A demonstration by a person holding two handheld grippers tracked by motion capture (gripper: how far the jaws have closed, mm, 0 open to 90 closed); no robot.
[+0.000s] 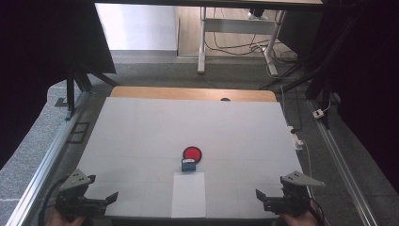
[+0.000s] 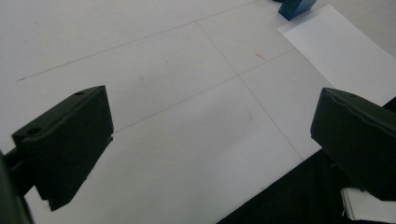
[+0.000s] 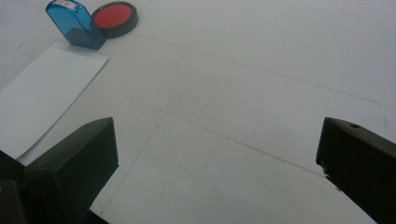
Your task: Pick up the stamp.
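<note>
Both tools, left (image 1: 111, 197) and right (image 1: 260, 195), rest released at the counter's (image 1: 141, 136) near edge; blue stamp (image 1: 188, 165), apparently touching red ink pad (image 1: 192, 153), waits ahead between them, above the paper (image 1: 188, 197). Likely next: reaching for the stamp.

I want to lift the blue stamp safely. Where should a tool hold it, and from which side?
Probably grip the blue stamp across its two flat broad faces, coming from above. It stands upright, its labelled top free. The red ink pad sits close behind it, so a low approach from that side looks blocked.
</note>
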